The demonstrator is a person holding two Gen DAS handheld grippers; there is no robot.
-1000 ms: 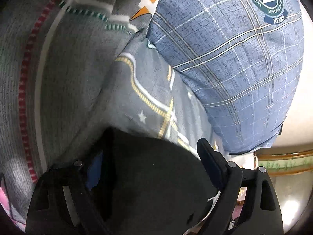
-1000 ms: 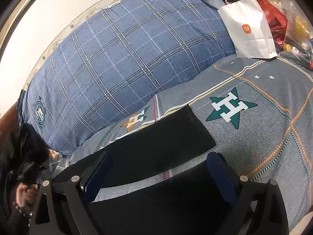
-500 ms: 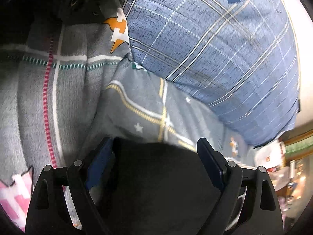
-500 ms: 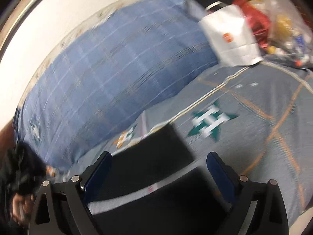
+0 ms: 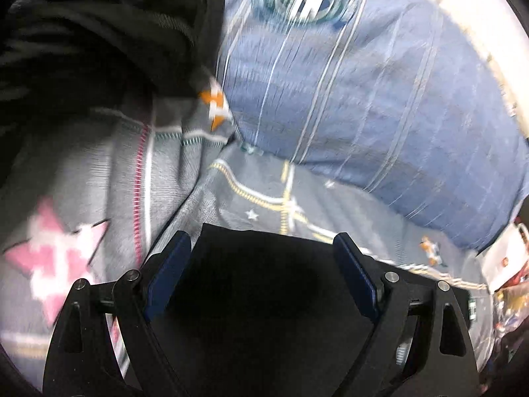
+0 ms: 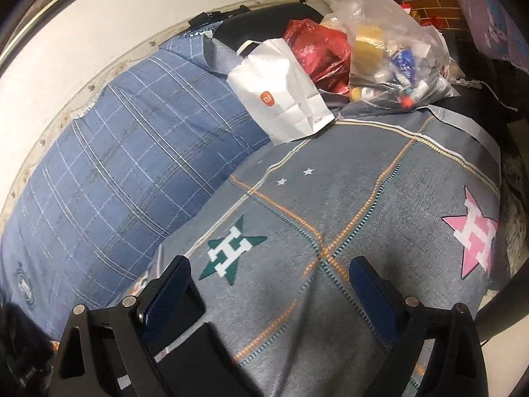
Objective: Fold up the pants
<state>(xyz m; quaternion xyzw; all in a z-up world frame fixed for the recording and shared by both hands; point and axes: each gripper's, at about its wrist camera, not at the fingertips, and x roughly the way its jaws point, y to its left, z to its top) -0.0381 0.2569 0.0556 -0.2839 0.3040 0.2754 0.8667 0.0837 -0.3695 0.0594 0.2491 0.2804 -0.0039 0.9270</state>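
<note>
black folded pants [image 5: 264, 297] are seen lying flat on the grey star-patterned bedspread [image 6: 363, 198], with both tools held above them.

the left gripper [image 5: 261, 264] is held with its fingers spread wide, the dark cloth lying beneath and between the blue pads [image 5: 167, 274] with no pinch visible. the right gripper [image 6: 269, 292] is likewise spread, nothing clamped; only a corner of the pants shows by its left finger, mostly bedspread lying between the fingers. the blue plaid pillow [image 6: 125, 165] and the white paper bag [image 6: 284, 96] are kept well apart, probably so the folding area is left free. the fold is judged far along.
</note>
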